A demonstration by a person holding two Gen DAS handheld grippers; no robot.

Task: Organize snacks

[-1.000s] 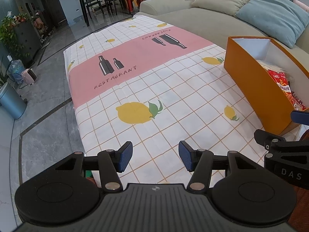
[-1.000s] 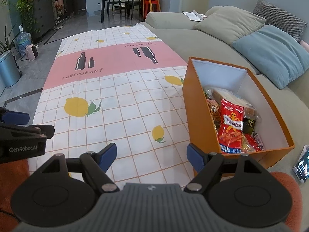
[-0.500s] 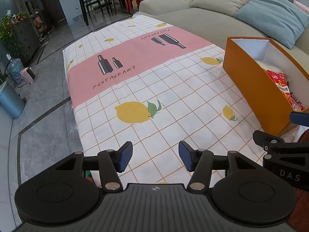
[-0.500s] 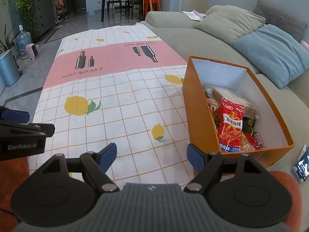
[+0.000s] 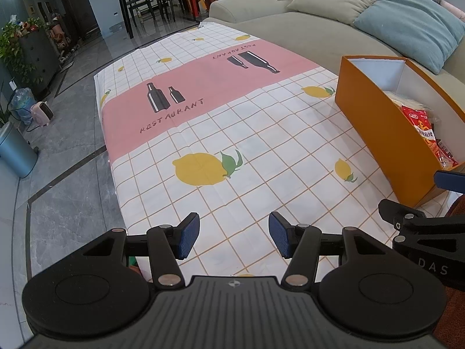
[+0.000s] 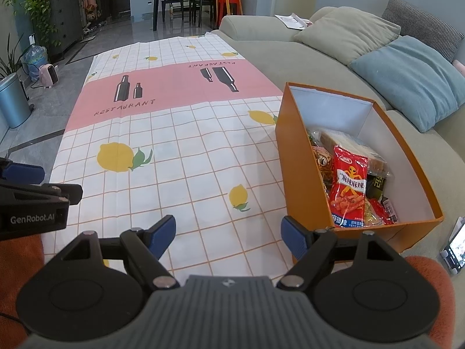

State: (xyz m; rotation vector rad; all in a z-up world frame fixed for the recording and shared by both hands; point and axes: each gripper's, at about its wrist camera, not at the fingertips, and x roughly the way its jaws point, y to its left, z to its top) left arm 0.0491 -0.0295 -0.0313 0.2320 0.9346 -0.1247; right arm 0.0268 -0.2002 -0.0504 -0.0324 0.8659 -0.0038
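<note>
An orange box [image 6: 293, 157] [image 5: 375, 133] stands on the right of the cloth-covered table [image 6: 186, 157], with several snack packs inside. A red snack bag [image 6: 348, 186] [image 5: 421, 125] lies on top of the pile, beside clear and dark packets. My right gripper [image 6: 228, 237] hovers open over the cloth, just left of the box's near corner, nothing between its blue pads. My left gripper [image 5: 234, 238] is open too, over bare cloth near the table's front edge. Each gripper shows at the edge of the other's view.
A green sofa [image 6: 305, 58] with cushions runs along the table's right side. A phone [image 6: 454, 247] lies beside the box at the near right. Grey tiled floor [image 5: 58, 174], a blue bin [image 5: 14, 148] and a small heater [image 5: 42, 112] lie to the left. Dining furniture stands far back.
</note>
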